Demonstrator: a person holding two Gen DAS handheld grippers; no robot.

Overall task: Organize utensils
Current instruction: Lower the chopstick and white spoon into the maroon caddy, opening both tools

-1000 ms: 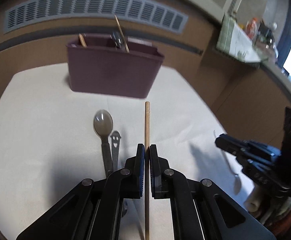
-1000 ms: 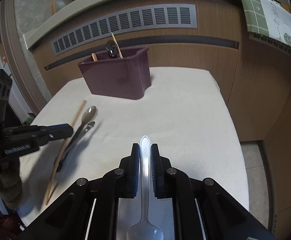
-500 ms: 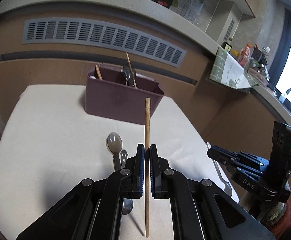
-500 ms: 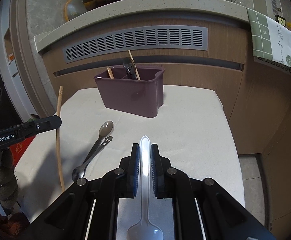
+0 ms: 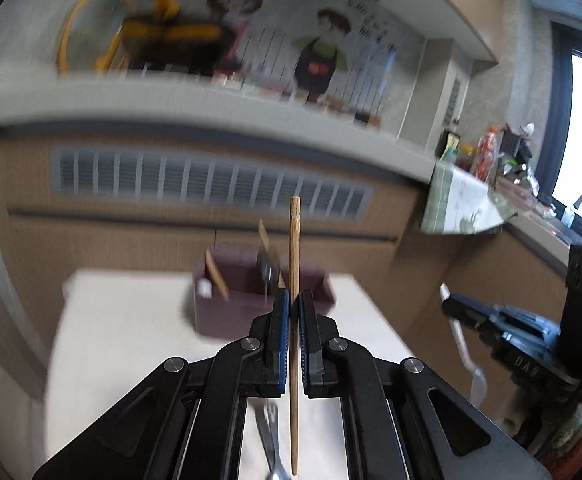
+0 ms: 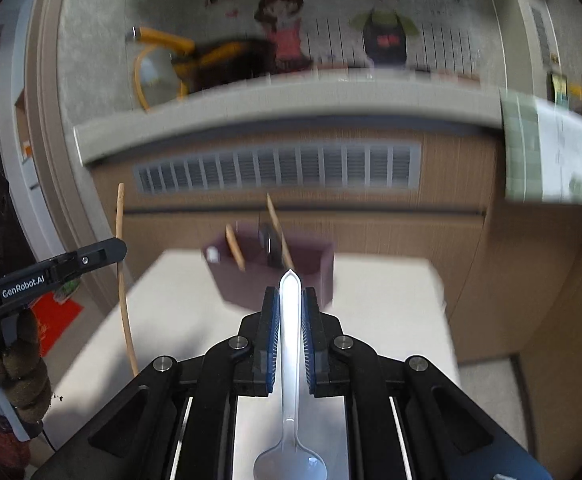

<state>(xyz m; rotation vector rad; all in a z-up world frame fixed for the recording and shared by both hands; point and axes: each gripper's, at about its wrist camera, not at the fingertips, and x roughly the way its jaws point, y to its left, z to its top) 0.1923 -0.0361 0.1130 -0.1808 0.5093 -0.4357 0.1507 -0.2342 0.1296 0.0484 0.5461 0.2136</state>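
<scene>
The left gripper [image 5: 294, 320] is clamped on a wooden chopstick [image 5: 294, 248], which stands upright between the pads, one end well above them and the other below. The right gripper [image 6: 290, 308] is closed narrowly on the handle of a clear plastic spoon [image 6: 290, 360], bowl hanging toward the camera, handle tip just past the pads. Ahead of both, a maroon bin [image 6: 311, 268] sits at the far edge of a white table [image 6: 391, 304]; it already holds a chopstick, a wooden piece and a dark metal utensil. A metal spoon [image 5: 269, 440] lies on the table below the left gripper. Behind stands a wood-panelled counter with a grey vent [image 6: 279, 170], a wall mural above it. A gloved hand [image 6: 19, 376] carries the left gripper. Against the earlier frames, both grippers have risen with their loads, the table and bin sit lower in view, and the background is motion-blurred.
</scene>
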